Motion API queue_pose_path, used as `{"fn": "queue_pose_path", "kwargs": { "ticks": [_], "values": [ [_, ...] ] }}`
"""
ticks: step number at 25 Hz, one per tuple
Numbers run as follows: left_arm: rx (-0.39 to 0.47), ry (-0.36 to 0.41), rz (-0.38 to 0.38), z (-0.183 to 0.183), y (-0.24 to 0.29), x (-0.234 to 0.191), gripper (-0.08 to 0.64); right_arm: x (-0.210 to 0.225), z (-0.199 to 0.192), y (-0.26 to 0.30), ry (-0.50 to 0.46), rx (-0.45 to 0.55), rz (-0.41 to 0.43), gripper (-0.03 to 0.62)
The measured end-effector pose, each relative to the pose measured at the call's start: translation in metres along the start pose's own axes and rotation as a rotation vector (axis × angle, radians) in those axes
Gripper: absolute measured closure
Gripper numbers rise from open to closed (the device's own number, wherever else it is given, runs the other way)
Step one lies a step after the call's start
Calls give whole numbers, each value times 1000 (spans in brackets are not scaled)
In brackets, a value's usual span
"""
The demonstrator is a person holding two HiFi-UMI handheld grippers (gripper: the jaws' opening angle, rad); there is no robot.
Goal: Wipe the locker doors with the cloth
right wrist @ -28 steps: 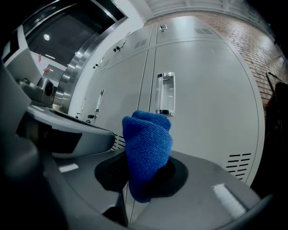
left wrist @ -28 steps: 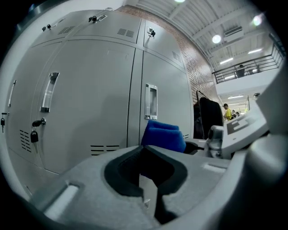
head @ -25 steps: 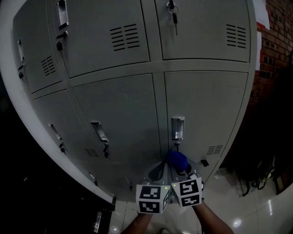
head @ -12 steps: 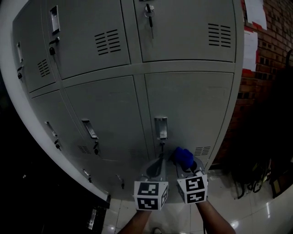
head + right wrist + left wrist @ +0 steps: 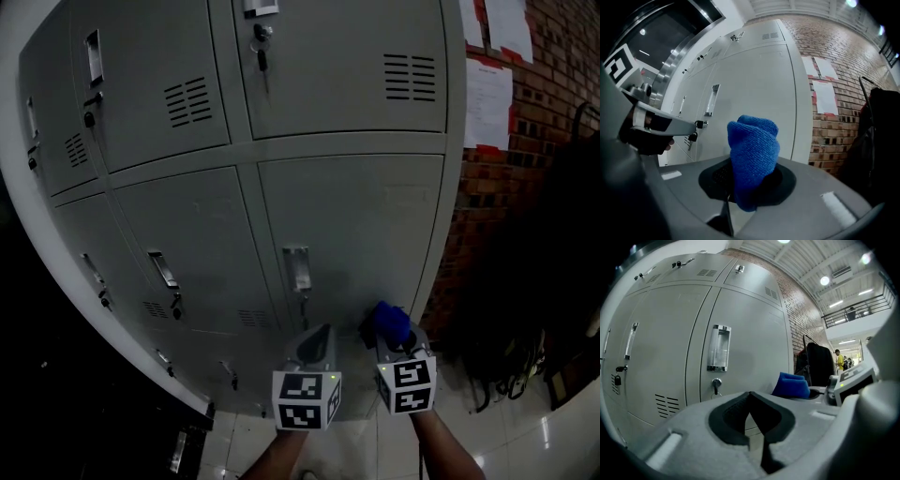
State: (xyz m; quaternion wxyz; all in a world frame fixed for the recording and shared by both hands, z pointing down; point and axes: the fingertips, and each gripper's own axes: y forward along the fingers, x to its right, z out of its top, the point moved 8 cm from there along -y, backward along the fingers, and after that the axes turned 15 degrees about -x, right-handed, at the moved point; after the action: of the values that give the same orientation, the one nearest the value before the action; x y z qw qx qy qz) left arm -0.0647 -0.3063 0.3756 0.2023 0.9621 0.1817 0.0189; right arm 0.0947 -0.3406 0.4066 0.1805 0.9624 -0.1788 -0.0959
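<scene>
A bank of grey metal lockers (image 5: 347, 225) fills the head view, each door with a handle and vent slots. My right gripper (image 5: 394, 339) is shut on a bunched blue cloth (image 5: 753, 152), which stands up between its jaws. The blue cloth (image 5: 390, 322) is held low, just short of the lower right locker door (image 5: 754, 93). My left gripper (image 5: 317, 345) sits beside it on the left, shut and holding nothing, below that door's chrome handle (image 5: 296, 269). The cloth (image 5: 792, 385) also shows at the right in the left gripper view.
A brick wall (image 5: 525, 150) with pinned papers (image 5: 487, 89) stands right of the lockers. Dark clothing on a rack (image 5: 553, 309) hangs at the far right. A key (image 5: 260, 52) hangs in an upper door's lock. Glossy floor tiles (image 5: 525, 431) lie below.
The view has swung to the right, so the lockers slide left and the brick wall comes in. Both grippers keep low, the right one a little further right with the cloth.
</scene>
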Motion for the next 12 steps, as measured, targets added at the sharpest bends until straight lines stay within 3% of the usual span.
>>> {"fn": "queue_pose_path", "kwargs": {
  "ticks": [7,12],
  "values": [
    [3,1,-5,4,9,15,560,30,-10,-6,12,-20,-29,509],
    [8,2,6,7,6,12,560,27,3,-15,38,-28,-7,509]
  ]
}}
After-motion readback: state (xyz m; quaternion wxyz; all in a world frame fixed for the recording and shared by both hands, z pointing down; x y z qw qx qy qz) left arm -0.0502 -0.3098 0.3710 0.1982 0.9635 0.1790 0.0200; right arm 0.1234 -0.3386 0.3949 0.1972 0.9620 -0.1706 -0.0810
